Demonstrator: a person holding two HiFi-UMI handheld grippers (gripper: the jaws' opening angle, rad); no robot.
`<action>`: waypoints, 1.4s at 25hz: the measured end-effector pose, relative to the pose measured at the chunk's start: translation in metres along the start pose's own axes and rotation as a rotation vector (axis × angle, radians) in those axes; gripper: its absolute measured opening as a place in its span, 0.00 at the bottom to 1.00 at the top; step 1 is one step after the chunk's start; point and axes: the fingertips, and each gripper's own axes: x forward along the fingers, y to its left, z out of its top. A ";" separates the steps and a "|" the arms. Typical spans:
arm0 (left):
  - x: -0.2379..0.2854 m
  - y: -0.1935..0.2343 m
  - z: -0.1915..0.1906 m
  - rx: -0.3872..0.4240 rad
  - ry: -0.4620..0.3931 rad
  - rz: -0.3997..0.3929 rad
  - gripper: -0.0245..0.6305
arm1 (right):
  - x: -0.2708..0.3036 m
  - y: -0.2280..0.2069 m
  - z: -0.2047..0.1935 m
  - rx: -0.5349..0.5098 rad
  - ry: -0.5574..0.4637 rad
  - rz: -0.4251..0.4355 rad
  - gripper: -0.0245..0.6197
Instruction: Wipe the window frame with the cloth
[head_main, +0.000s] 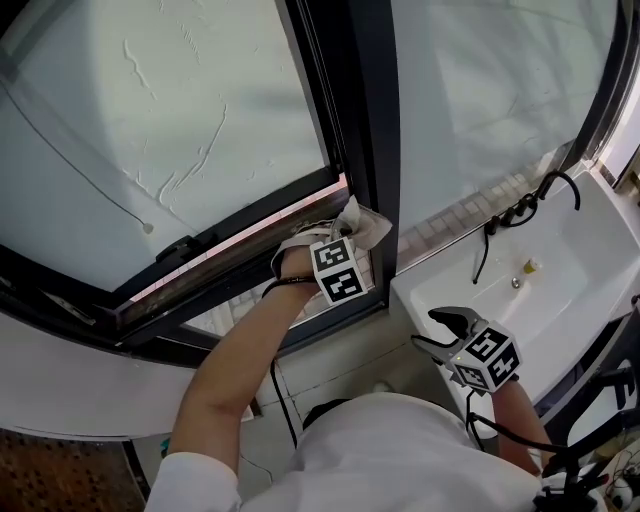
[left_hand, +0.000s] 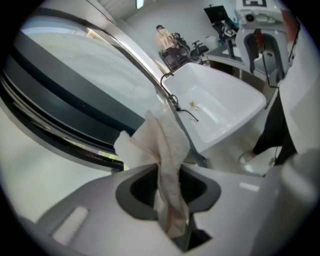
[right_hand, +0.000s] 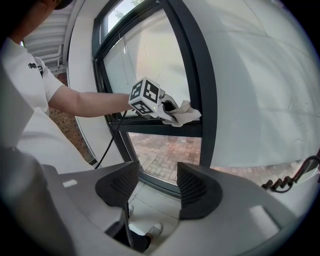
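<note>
Pinching cloth (left_hand: 161, 145) in left gripper (left_hand: 167, 189), against window frame (head_main: 371, 130) just ahead; right gripper (right_hand: 157, 187) spread, empty.

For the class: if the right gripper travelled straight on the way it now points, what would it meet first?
Most likely the window frame. The right gripper, open and empty, aims about at the frame's dark horizontal bar, just below the cloth. Nothing shows in between, though depth is hard to judge.
</note>
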 end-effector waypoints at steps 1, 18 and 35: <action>-0.006 0.000 0.003 -0.015 -0.022 -0.001 0.22 | 0.000 0.000 0.000 0.000 0.000 0.001 0.41; -0.269 0.217 0.033 0.050 -0.183 0.475 0.22 | 0.017 -0.013 0.017 -0.060 -0.010 0.021 0.41; -0.466 0.434 0.074 -0.114 -0.186 0.818 0.22 | 0.020 -0.030 0.023 -0.049 -0.016 0.014 0.41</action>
